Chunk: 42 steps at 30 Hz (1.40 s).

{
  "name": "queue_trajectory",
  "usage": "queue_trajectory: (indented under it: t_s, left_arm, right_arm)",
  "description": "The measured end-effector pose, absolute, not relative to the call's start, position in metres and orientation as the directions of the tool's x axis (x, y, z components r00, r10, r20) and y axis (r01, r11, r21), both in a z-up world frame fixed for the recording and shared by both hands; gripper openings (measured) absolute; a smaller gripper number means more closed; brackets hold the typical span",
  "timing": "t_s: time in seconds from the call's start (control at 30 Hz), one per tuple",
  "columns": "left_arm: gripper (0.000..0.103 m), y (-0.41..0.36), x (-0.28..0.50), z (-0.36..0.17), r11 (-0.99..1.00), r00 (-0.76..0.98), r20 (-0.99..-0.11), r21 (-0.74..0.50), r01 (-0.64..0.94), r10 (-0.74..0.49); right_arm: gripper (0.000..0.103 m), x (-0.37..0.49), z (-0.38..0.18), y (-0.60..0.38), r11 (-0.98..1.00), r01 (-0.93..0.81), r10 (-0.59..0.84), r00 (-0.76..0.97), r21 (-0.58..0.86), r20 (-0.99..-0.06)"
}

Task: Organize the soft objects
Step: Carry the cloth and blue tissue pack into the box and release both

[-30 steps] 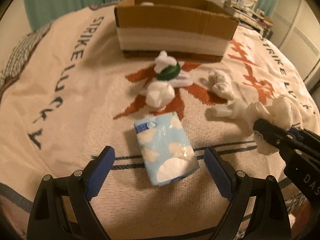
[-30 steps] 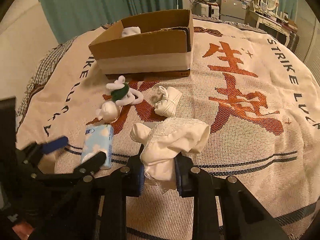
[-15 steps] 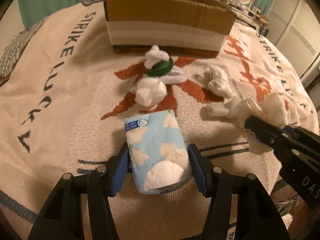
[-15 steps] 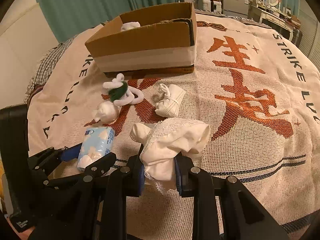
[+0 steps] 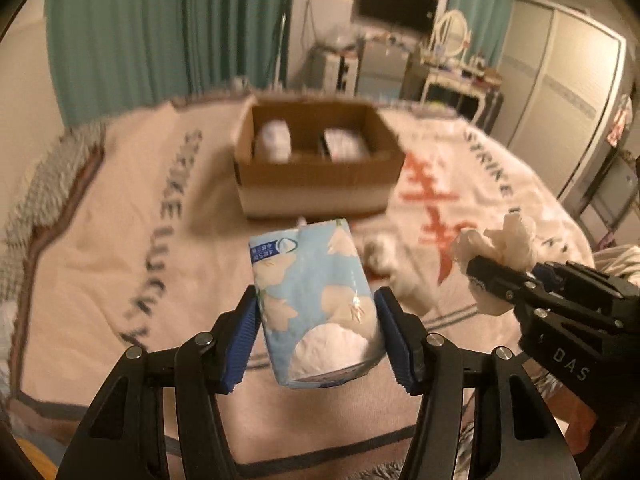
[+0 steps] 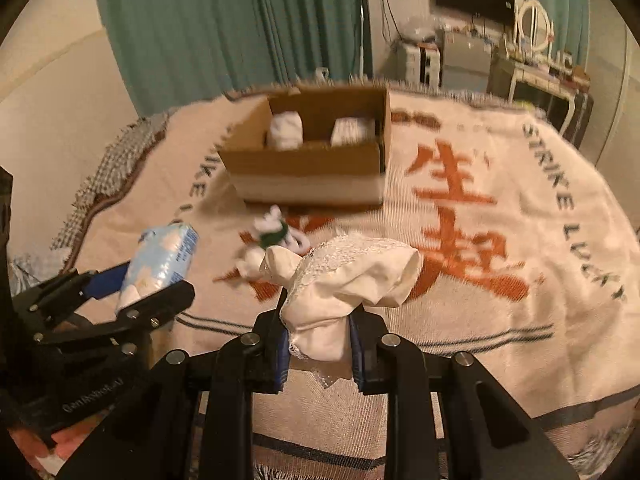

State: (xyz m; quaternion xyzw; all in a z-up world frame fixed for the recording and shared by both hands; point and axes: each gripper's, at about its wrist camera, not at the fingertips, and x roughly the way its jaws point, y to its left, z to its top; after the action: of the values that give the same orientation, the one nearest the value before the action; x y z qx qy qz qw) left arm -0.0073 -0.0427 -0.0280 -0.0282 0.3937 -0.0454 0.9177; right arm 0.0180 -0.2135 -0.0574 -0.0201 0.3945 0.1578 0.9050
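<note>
The left tongs point(image 5: 318, 336) are clamped on a tissue pack point(image 5: 316, 304), raised off the bed point(image 5: 120, 240) and aimed at the box point(image 5: 320, 184), likely to drop it in. The right tongs point(image 6: 318, 344) pinch a white cloth point(image 6: 344, 284), held level just beside them, also facing the box.

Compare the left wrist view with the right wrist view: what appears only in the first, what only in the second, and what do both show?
Only the left wrist view shows the wardrobe doors at the right.

Only the right wrist view shows the white and green soft toy lying on the blanket, and the large orange characters unobstructed.

Both show the cardboard box holding two white bundles, the left claw shut on the blue tissue pack, the right claw shut on the white cloth, the lettered blanket and the teal curtains.
</note>
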Motion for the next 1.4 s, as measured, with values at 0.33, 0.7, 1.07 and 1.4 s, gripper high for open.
queue_trajectory:
  t_s: [0.33, 0.7, 1.07, 1.4]
  left_arm:
    - [0.056, -0.01, 0.03, 0.071, 0.989, 0.773, -0.618, -0.106, 0.102, -0.146]
    - [0.056, 0.0, 0.15, 0.079, 0.995, 0.798, -0.594, -0.059, 0.083, -0.102]
    - [0.056, -0.007, 0.246, -0.035, 0.996, 0.706, -0.704, -0.019, 0.093, -0.079]
    - [0.083, -0.001, 0.272, -0.052, 0.996, 0.716, -0.694, -0.026, 0.088, -0.081]
  right_arm:
    - [0.023, 0.038, 0.045, -0.215, 0.943, -0.322, 0.308, 0.758, 0.081, -0.575]
    - [0.023, 0.172, 0.097, -0.178, 0.925, -0.379, 0.341, 0.785, 0.034, -0.517]
    - [0.023, 0.291, -0.039, -0.179, 0.934, -0.347, 0.307, 0.656, 0.086, -0.69]
    - [0.065, 0.314, -0.06, -0.188, 0.936, -0.327, 0.326, 0.666, 0.13, -0.671]
